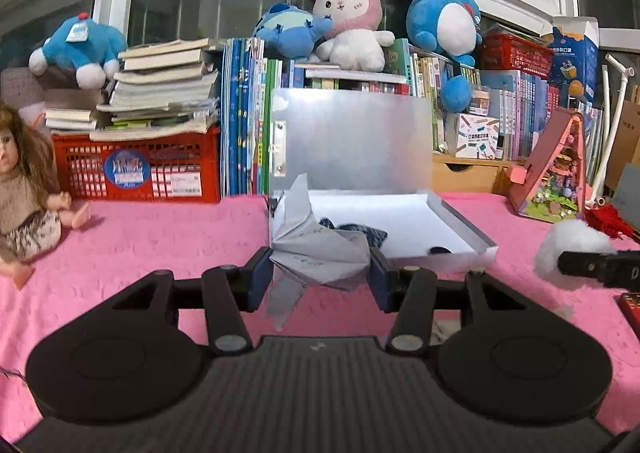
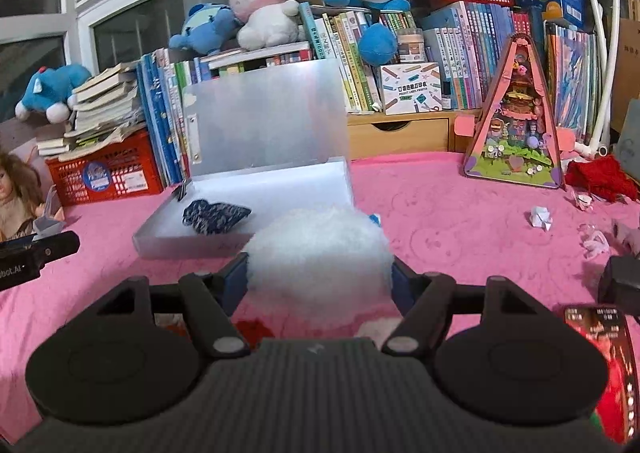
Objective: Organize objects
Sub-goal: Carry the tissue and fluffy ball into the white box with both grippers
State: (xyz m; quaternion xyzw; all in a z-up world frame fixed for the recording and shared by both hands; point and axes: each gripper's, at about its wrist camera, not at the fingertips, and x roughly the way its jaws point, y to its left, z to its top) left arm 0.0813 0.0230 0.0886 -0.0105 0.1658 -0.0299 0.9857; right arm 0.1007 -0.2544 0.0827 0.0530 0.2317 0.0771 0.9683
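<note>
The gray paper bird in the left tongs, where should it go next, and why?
Probably a short move forward and over the open box, then let go. The left tongs are shut on the gray paper bird just in front of the box's near edge, and a dark blue folded paper already lies inside, so the box looks like the collecting place.

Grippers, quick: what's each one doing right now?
Left gripper: shut on the grey folded-paper origami figure.
Right gripper: shut on the fluffy white pom-pom ball.
</note>
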